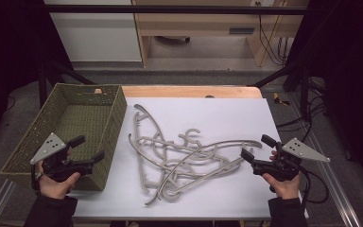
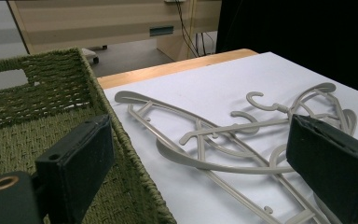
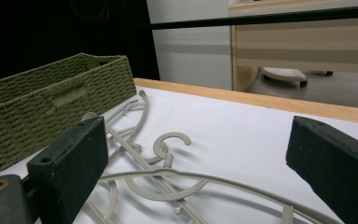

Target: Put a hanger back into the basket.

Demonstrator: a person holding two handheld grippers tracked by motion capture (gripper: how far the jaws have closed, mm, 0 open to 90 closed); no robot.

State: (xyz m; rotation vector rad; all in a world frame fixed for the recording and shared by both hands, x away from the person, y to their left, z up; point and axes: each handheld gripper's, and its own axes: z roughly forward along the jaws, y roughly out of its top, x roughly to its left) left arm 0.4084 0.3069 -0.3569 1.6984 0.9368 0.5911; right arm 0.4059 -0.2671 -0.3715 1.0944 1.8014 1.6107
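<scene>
Both hand-held black two-jaw grippers hover with jaws spread wide and nothing between them. From the high view, the left gripper [image 1: 89, 148] sits at about eight o'clock on the table, gripped by the left hand [image 1: 56, 182] over the near right corner of the rectangular olive-green woven basket [image 1: 30, 137], its jaws aimed toward two o'clock. At four o'clock, the right hand [image 1: 283, 182] holds the right gripper [image 1: 257, 147], jaws aimed toward ten o'clock at the tangled heap of pale grey plastic coat hangers [image 1: 179, 158] lying at the centre of the white table top [image 1: 227, 113]. Looking along the left gripper's jaws, the basket's woven floor [image 2: 14, 144] shows; the right gripper view gives instead the basket's outer side wall [image 3: 51, 105] and one upturned hanger hook [image 3: 170, 140].
</scene>
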